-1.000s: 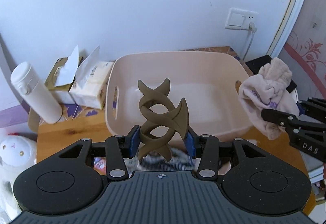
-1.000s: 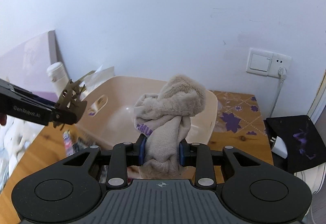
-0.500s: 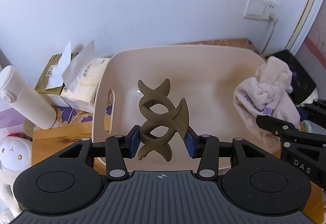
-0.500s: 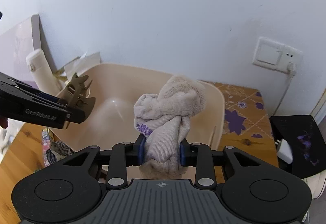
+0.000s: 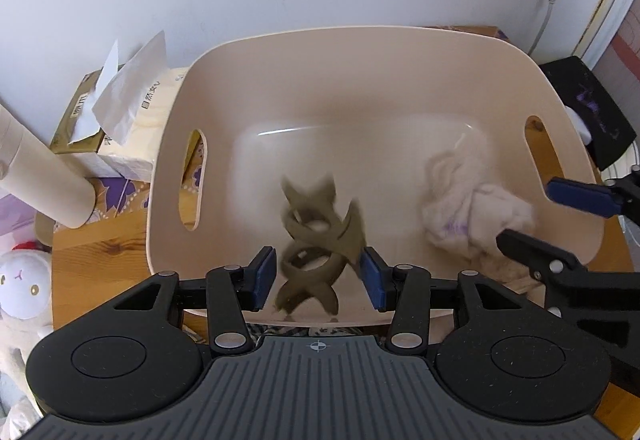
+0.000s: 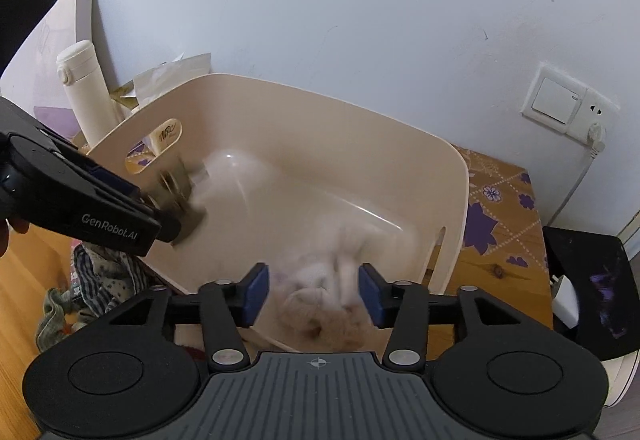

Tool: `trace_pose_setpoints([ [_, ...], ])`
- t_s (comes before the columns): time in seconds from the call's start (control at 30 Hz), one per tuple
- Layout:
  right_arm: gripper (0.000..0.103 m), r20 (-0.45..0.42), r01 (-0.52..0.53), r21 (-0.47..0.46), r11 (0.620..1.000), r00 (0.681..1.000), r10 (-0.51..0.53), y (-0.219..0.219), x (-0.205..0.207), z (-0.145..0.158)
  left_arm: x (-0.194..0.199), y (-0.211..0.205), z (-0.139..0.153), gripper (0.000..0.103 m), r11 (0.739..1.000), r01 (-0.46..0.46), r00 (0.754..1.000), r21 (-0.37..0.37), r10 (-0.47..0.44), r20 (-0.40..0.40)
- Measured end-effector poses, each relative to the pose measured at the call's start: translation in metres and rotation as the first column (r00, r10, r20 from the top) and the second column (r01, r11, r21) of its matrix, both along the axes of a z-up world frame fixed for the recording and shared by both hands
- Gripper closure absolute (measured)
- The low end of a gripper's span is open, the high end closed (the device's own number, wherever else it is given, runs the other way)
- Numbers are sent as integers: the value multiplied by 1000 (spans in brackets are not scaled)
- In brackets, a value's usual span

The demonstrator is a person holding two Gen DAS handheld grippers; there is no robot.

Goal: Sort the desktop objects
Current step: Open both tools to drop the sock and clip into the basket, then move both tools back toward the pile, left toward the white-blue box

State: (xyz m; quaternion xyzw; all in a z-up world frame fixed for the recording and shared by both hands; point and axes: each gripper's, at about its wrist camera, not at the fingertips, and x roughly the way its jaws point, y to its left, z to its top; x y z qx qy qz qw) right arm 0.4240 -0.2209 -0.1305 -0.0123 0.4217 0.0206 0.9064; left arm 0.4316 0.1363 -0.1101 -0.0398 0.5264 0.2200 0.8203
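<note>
Both tools are spread wide over the beige tub and gripping nothing. The brown hair claw sits blurred between the left tool pads, clear of the left pad and at most brushing the right one, above the tub floor. The fuzzy sock bundle, blurred too, is between the right tool pads, loose over the tub's near wall. Tissue packs are off to the left tool's left.

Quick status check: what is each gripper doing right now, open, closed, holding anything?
Left gripper: open, brown hair claw blurred between its pads above the beige bin.
Right gripper: open, fuzzy cloth bundle blurred between its pads.
</note>
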Motion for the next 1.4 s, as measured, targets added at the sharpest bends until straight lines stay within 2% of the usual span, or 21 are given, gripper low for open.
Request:
trace_pose_setpoints([
  [0.03, 36, 3, 5, 3, 1000, 1000, -5, 0, -1, 1, 0, 0, 1, 45, 1000, -3, 1000, 0, 3, -1],
  [0.1, 22, 7, 15, 7, 1000, 1000, -15, -1, -3, 5, -1, 0, 3, 41, 1000, -5, 1000, -2, 5, 3],
  [0.2, 13, 7, 26, -4, 1000, 1000, -26, 1, -7, 9, -3, -1, 8, 38, 1000, -12, 1000, -1, 12, 16],
  [0.33, 10, 18, 38, -19, 999, 999, -38, 3, -12, 14, -9, -3, 15, 34, 1000, -28, 999, -6, 28, 36],
  [0.4, 0, 26, 50, -21, 999, 998, -50, 3, -18, 18, -13, -4, 19, 31, 999, -30, 999, -12, 31, 45],
  [0.47, 0, 36, 65, -25, 998, 997, -64, 4, -23, 22, -18, -5, 22, 27, 999, -30, 998, -25, 31, 51],
  [0.77, 0, 84, 119, -5, 993, 989, -118, 13, -59, 34, -51, -11, 32, 26, 998, -47, 996, -45, 50, 77],
  [0.8, 0, 82, 119, -6, 993, 990, -118, 15, -63, 34, -57, -12, 33, 26, 987, -158, 983, -31, 160, 87],
  [0.93, 0, 78, 118, -17, 993, 990, -116, 22, -79, 29, -73, -18, 32, 26, 982, -185, 977, -39, 188, 102],
  [1.13, 0, 29, 117, -23, 993, 993, -116, 29, -99, 14, -90, -29, 18, 26, 987, -153, 986, -47, 156, 63],
  [1.4, 0, -16, 128, -15, 992, 992, -128, 34, -118, 0, -103, -39, -2, 26, 985, -162, 986, -66, 164, 19],
])
